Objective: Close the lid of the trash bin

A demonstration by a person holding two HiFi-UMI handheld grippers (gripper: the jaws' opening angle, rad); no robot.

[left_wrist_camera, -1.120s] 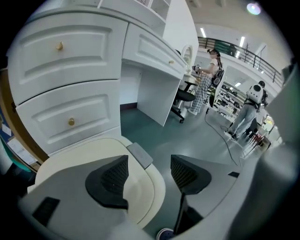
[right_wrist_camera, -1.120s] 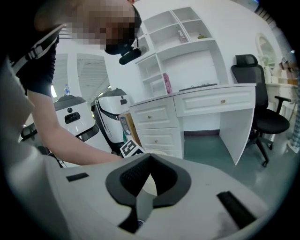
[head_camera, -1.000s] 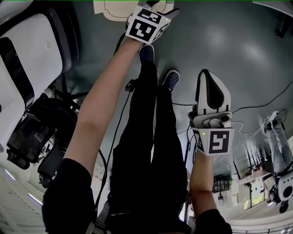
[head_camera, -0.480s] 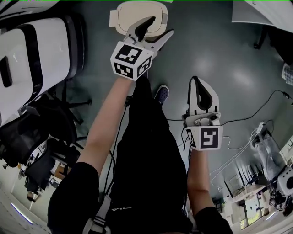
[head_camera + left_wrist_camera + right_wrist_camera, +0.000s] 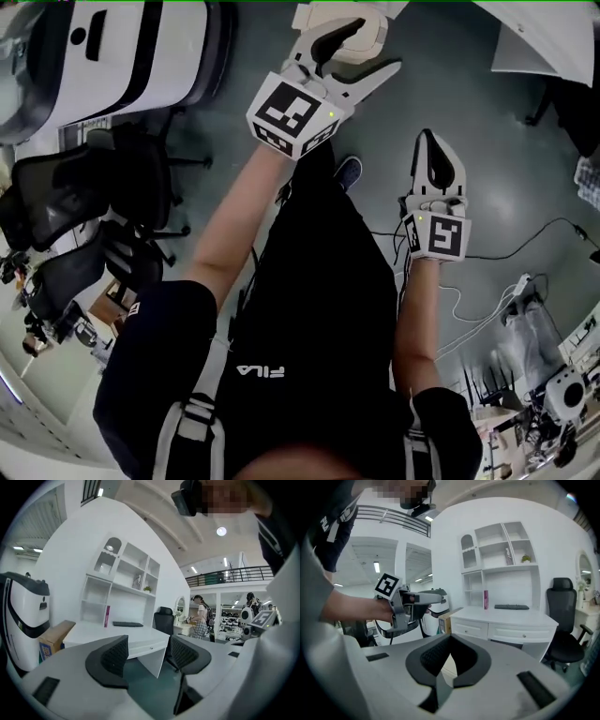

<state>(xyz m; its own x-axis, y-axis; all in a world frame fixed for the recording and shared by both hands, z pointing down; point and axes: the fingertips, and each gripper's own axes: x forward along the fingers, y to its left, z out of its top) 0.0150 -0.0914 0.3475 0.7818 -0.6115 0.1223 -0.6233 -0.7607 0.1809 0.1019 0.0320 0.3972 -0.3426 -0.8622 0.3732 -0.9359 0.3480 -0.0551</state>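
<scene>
In the head view a cream trash bin [image 5: 373, 30] stands on the floor at the top edge, mostly covered by my left gripper [image 5: 380, 44]; how its lid stands cannot be told. The left gripper is raised over the bin, open, with nothing between its black pads [image 5: 115, 656]. The left gripper view looks past the bin to a white desk. My right gripper [image 5: 427, 139] is lower and to the right, over bare floor, its jaws shut together on nothing. The right gripper [image 5: 450, 641] view shows the left gripper [image 5: 437, 603] off to its left.
A big white machine [image 5: 141, 47] fills the upper left, with black office chairs [image 5: 84, 187] beside it. A white desk corner [image 5: 539, 37] is at the upper right. Cables [image 5: 487, 253] trail over the grey floor on the right. The person's shoe [image 5: 349, 171] is below the bin.
The head view has swung, so the bin and left gripper sit further right at the top edge. The left gripper stays open over the bin. The right gripper stays shut and has risen slightly.
</scene>
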